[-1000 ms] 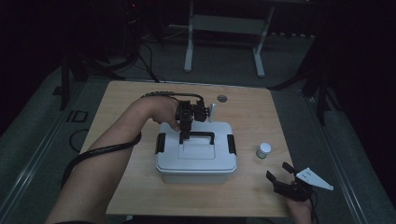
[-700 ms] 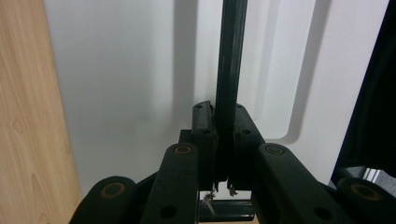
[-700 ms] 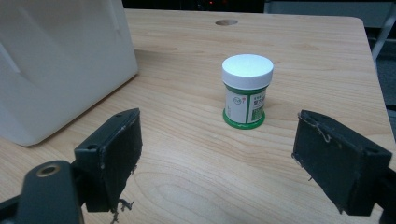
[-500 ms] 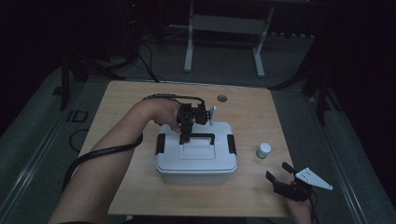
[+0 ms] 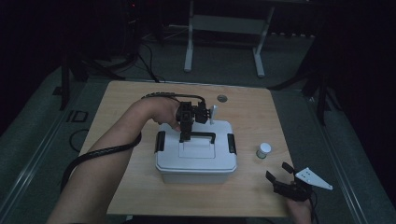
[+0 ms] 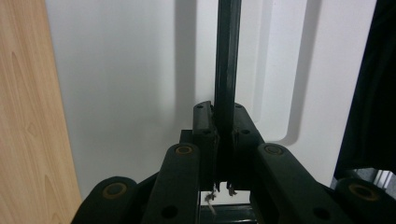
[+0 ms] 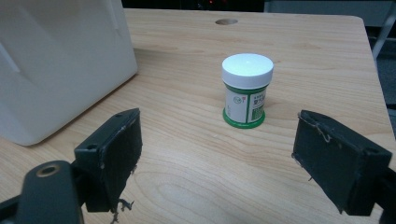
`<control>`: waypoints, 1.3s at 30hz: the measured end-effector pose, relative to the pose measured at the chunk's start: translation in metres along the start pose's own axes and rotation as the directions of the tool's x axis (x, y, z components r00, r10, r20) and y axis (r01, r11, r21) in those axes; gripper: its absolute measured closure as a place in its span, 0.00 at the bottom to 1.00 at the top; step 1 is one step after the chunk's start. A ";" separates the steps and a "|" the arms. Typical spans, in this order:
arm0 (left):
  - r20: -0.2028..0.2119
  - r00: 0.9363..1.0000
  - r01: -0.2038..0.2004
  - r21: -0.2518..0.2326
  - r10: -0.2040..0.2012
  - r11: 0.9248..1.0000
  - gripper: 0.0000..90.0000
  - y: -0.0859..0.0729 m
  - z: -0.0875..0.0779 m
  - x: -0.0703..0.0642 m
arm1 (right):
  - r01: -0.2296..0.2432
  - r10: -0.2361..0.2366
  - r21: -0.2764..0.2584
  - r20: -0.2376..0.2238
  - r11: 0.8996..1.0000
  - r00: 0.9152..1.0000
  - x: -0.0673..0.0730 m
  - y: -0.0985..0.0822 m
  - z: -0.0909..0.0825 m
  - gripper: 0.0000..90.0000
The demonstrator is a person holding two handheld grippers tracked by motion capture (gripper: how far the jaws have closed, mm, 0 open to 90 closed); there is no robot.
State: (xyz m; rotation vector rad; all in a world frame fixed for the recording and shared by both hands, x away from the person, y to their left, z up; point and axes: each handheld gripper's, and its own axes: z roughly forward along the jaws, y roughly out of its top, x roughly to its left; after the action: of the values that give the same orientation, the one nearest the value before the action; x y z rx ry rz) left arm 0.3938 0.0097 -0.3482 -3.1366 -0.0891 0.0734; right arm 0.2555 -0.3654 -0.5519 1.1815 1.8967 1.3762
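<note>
A white lidded box (image 5: 196, 161) with black side latches stands in the middle of the wooden table (image 5: 126, 107). My left gripper (image 5: 185, 136) points down onto the lid and is shut on the box's black handle (image 5: 204, 135). In the left gripper view the handle bar (image 6: 227, 56) runs up from between the closed pads (image 6: 205, 126) over the white lid (image 6: 130, 70). My right gripper (image 5: 277, 171) rests open near the table's front right corner. In the right gripper view a small green jar with a white cap (image 7: 246, 91) stands ahead of the open right gripper (image 7: 219, 158), apart from it.
The jar (image 5: 264, 150) stands just right of the box. A round cable hole (image 5: 222, 98) sits in the table's far side. Beyond the table stands a metal desk frame (image 5: 224, 28) on a dark floor. In the right gripper view the box's wall (image 7: 56, 56) rises at the left.
</note>
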 end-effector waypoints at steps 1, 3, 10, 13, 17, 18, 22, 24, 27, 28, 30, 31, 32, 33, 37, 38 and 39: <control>-0.001 1.000 0.001 -0.006 -0.001 1.000 0.93 0.000 -0.002 0.000 | -0.001 0.001 -0.001 0.000 1.000 1.000 0.000 0.000 0.000 0.17; 0.001 1.000 0.002 -0.008 -0.002 1.000 0.93 -0.002 -0.004 -0.001 | -0.002 0.002 -0.001 -0.001 1.000 1.000 0.000 0.000 0.000 0.17; -0.010 1.000 0.011 -0.018 -0.011 1.000 0.93 -0.006 -0.014 -0.003 | -0.005 0.005 -0.002 -0.002 1.000 1.000 0.000 0.000 0.000 0.17; -0.018 1.000 0.014 -0.027 -0.014 1.000 0.93 -0.009 -0.020 -0.004 | -0.005 0.005 0.000 -0.003 1.000 1.000 0.000 0.000 0.000 0.17; -0.021 1.000 0.019 -0.036 -0.020 0.999 0.93 -0.014 -0.027 -0.007 | -0.006 0.006 0.001 -0.003 1.000 1.000 0.000 0.000 0.000 0.17; -0.030 0.999 0.019 -0.041 -0.020 0.999 0.93 -0.016 -0.029 -0.007 | -0.007 0.007 0.001 -0.003 1.000 1.000 -0.001 0.000 0.000 0.17; -0.032 0.999 0.032 -0.046 -0.034 0.998 0.93 -0.024 -0.034 -0.008 | -0.008 0.008 0.000 -0.002 1.000 1.000 -0.001 0.000 0.000 0.17; -0.042 0.998 0.043 -0.049 -0.045 0.998 0.93 -0.028 -0.037 -0.010 | -0.006 0.006 0.002 0.000 1.000 1.000 0.000 0.000 0.000 0.17; -0.049 0.997 0.049 -0.052 -0.052 0.997 0.93 -0.035 -0.040 -0.010 | -0.008 0.007 0.002 0.001 1.000 1.000 0.000 0.000 0.000 0.17; -0.048 0.997 0.054 -0.054 -0.057 0.997 0.93 -0.038 -0.042 -0.010 | -0.007 0.007 0.001 0.002 1.000 1.000 0.000 0.000 0.000 0.17; -0.052 0.997 0.061 -0.053 -0.064 0.997 0.93 -0.043 -0.044 -0.011 | -0.008 0.008 0.003 0.002 1.000 1.000 0.000 0.000 0.001 0.17; -0.053 0.996 0.063 -0.057 -0.066 0.996 0.93 -0.046 -0.045 -0.012 | -0.008 0.008 0.003 0.002 1.000 1.000 0.000 0.000 0.001 0.17; -0.058 0.996 0.067 -0.060 -0.070 0.996 0.93 -0.048 -0.046 -0.012 | -0.006 0.006 0.004 0.002 1.000 1.000 0.000 0.000 0.001 0.17; -0.057 0.995 0.074 -0.058 -0.077 0.996 0.93 -0.052 -0.046 -0.012 | -0.004 0.004 0.004 0.002 1.000 1.000 0.000 0.000 0.001 0.17; -0.065 0.993 0.093 -0.071 -0.098 0.993 0.93 -0.065 -0.048 -0.014 | -0.005 0.005 0.004 0.003 1.000 1.000 0.000 0.000 0.001 0.17; -0.063 0.992 0.102 -0.071 -0.107 0.992 0.93 -0.069 -0.048 -0.014 | -0.004 0.004 0.004 0.003 1.000 1.000 0.000 0.000 0.001 0.17; -0.061 0.991 0.112 -0.071 -0.116 0.991 0.93 -0.073 -0.048 -0.014 | -0.003 0.003 0.006 0.004 1.000 1.000 0.000 0.000 0.001 0.17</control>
State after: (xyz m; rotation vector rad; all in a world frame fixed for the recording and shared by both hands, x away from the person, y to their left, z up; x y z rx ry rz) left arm 0.3776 0.0814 -0.2989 -3.1893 -0.2759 -0.0330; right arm 0.2565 -0.3651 -0.5522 1.1896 1.8988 1.3694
